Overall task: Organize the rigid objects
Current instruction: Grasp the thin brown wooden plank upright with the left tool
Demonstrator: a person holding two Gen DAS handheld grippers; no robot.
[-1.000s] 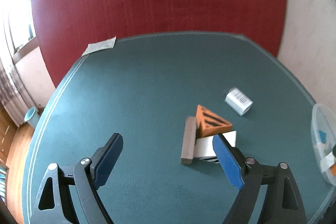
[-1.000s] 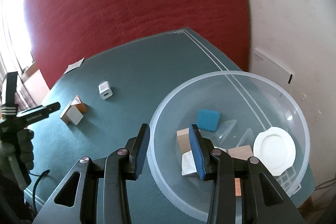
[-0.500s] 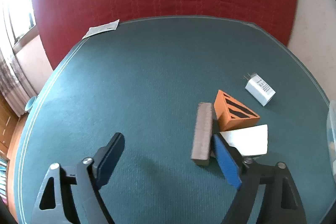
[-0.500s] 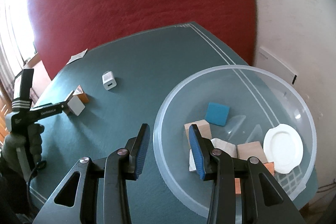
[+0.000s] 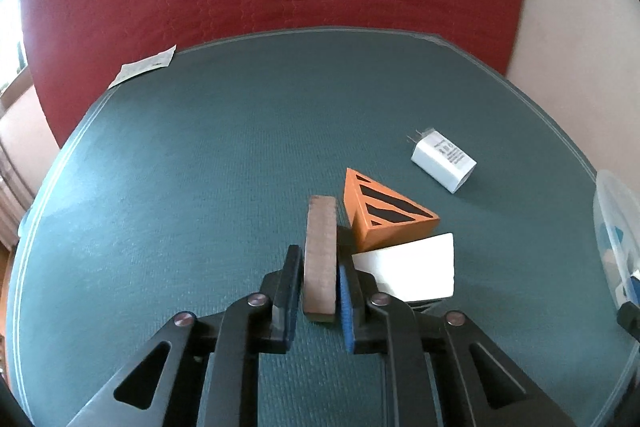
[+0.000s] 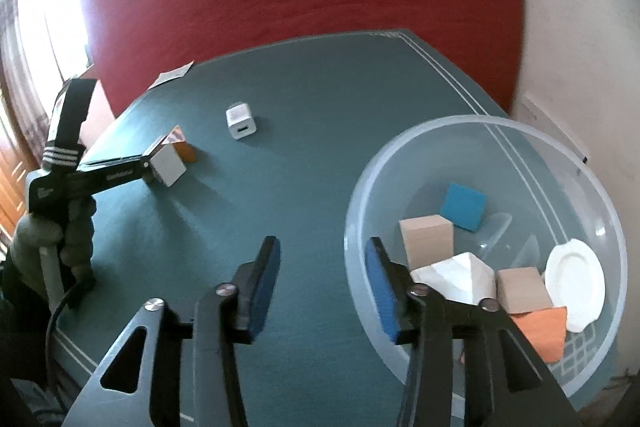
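Clamping a thin brown block (image 5: 320,255) on its two broad faces, the left gripper (image 5: 319,293) has its jaws drawn in tight around it at the middle of the left wrist view; the block stands on edge on the green table (image 5: 200,167). Just beside it at 3 o'clock lie an orange striped wedge (image 5: 386,215) and a white block (image 5: 408,267), with a white charger (image 5: 443,161) further off at 2 o'clock. The tool points steeply down at the table.

From the right wrist view, the right gripper (image 6: 322,289) is opening, its blue pads apart with nothing between them. It hovers tilted down over the near rim of a clear bowl (image 6: 356,211), which sits at 3 o'clock and holds wooden cubes (image 6: 426,241), a blue block (image 6: 464,207), a white piece (image 6: 460,277) and a small white plate (image 6: 576,285). At 9 o'clock a gloved hand (image 6: 52,239) grips the left tool's handle.
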